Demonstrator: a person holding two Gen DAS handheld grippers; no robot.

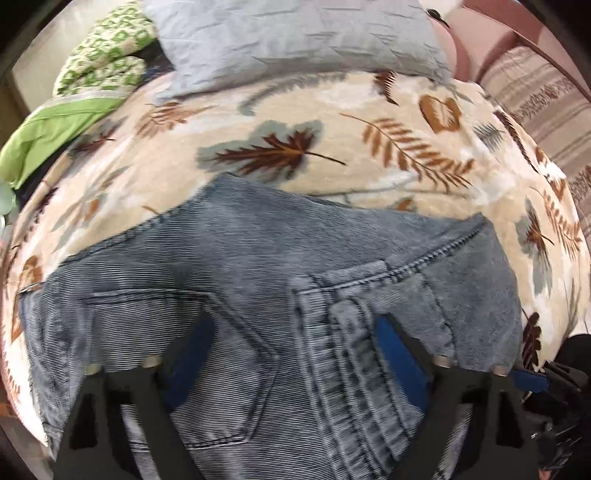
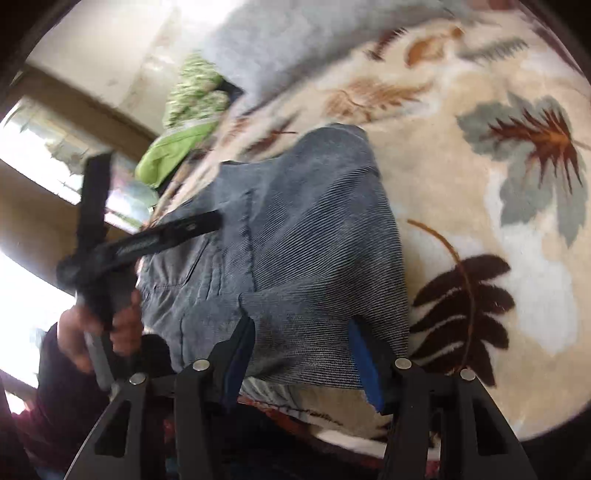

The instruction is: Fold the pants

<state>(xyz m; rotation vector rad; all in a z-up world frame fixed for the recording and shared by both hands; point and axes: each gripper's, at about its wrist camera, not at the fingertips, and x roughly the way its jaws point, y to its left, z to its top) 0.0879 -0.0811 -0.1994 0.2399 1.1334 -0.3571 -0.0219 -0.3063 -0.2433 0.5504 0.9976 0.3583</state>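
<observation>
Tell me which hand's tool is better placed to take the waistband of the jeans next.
Left, probably. The left tool straddles the waistband of the jeans, beside the back pocket. The right tool sits over plain denim.

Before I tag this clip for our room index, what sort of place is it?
Most likely a bedroom: the jeans lie on a bed covered by a leaf-print blanket, with a grey pillow at its head and a bright window beside it.

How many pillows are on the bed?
1: a grey pillow lies at the far end of the leaf-print blanket, beyond the jeans. More may be hidden outside the pictures.
</observation>
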